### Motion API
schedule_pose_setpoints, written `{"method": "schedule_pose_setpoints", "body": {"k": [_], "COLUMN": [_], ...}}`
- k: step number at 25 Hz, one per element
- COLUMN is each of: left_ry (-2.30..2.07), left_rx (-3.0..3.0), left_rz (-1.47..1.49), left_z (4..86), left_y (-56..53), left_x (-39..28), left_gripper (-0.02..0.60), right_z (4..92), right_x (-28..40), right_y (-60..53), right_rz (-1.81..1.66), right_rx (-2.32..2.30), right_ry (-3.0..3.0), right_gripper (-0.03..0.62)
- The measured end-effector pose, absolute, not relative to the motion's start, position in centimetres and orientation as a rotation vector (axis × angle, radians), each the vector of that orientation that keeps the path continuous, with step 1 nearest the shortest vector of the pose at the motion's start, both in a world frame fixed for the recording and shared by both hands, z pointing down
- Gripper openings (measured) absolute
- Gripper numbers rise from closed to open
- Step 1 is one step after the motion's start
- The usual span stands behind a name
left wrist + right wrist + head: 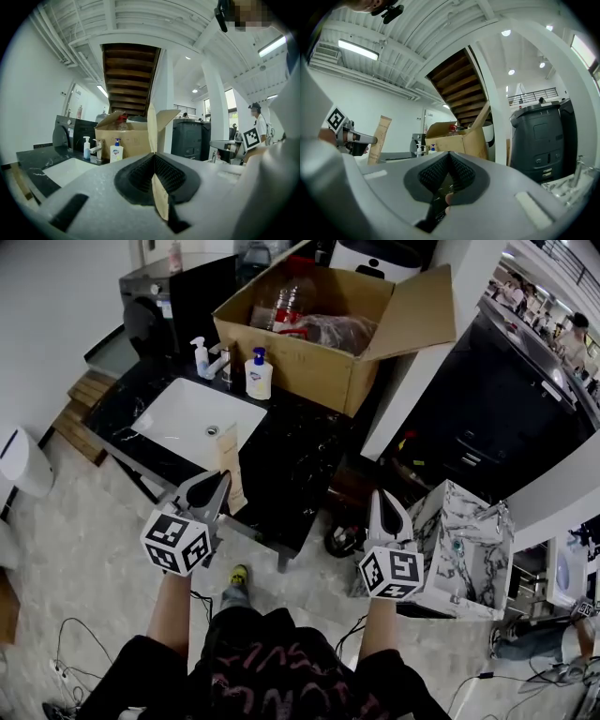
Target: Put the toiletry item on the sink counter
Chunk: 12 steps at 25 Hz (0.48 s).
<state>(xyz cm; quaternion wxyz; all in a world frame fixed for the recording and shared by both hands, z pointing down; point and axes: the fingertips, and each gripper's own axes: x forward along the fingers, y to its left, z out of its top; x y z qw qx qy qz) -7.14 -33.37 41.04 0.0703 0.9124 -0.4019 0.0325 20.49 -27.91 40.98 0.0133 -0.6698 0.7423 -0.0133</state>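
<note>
My left gripper (221,480) is shut on a flat tan toiletry packet (228,461), which stands upright in its jaws over the front edge of the black marble sink counter (298,457). In the left gripper view the packet (152,136) shows edge-on, pinched between the dark pads of that gripper (153,158). To the right of the counter my right gripper (383,495) hangs above the floor. Its jaws (449,158) are shut with nothing between them. From the right gripper view the packet (378,139) rises at the far left.
A white basin (192,418) is set into the counter, with a tap (223,362) and two pump bottles (259,374) behind it. A large open cardboard box (319,334) fills the counter's back right. A marbled white cabinet (464,549) stands on the right, and cables lie on the floor.
</note>
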Motion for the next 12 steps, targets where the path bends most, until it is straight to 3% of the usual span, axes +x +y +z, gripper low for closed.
{"method": "schedule_pose_setpoints", "body": {"k": [12], "left_ry": [-0.992], "left_rx": [2.785], "left_rz": [0.136], "left_z": [41.5], "left_y": [-43.9], "left_x": [-8.7], "left_gripper": [0.005], "right_z": [40.3], "right_x": [16.8], "right_y": [-35.5], "right_rz": [-0.065], "right_rx": [-2.201], "right_ry": [2.220], "right_gripper": [0.012]}}
